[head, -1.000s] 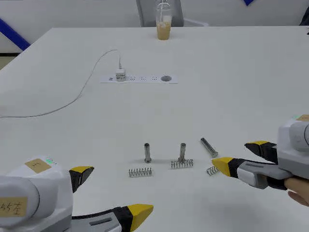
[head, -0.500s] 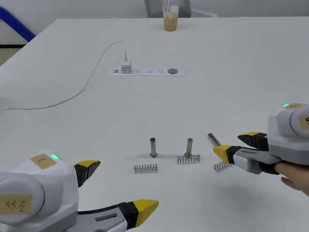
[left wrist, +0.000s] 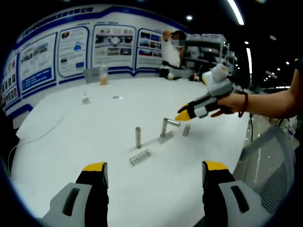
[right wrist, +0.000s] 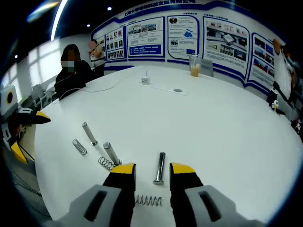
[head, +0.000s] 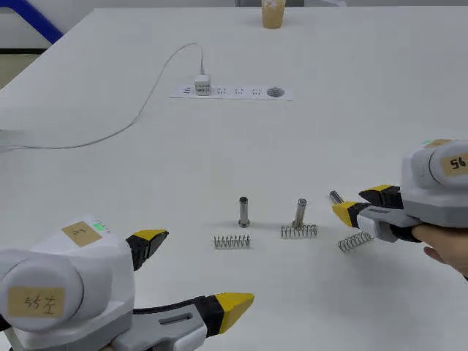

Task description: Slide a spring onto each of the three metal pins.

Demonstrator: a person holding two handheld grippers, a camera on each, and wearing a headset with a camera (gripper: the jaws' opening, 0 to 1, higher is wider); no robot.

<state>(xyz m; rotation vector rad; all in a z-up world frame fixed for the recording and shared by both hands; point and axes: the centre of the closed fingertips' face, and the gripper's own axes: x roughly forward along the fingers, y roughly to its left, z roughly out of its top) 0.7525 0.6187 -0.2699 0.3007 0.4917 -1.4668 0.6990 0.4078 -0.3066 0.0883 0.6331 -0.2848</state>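
Observation:
Two metal pins (head: 243, 211) (head: 300, 213) stand upright mid-table, each with a spring (head: 232, 241) (head: 299, 231) lying in front of it. A third pin (right wrist: 160, 168) lies flat just ahead of my right gripper (right wrist: 153, 169), which is open with nothing in it. In the head view that gripper (head: 360, 202) partly covers the lying pin (head: 336, 196), and a third spring (head: 355, 240) lies just in front of its tips. My left gripper (head: 191, 270) is open and empty near the front edge, well short of the pins (left wrist: 138, 137) (left wrist: 164, 127).
A white power strip (head: 234, 92) with a plug (head: 202, 85) and a cable (head: 139, 117) lies further back. A cup (head: 273, 13) stands at the far edge. People sit or stand beyond the table (right wrist: 75, 66) in the gripper views.
My right gripper has moved away from the third spring and further in, up to the lying pin. The head camera has tilted down. My left gripper stays about where it was.

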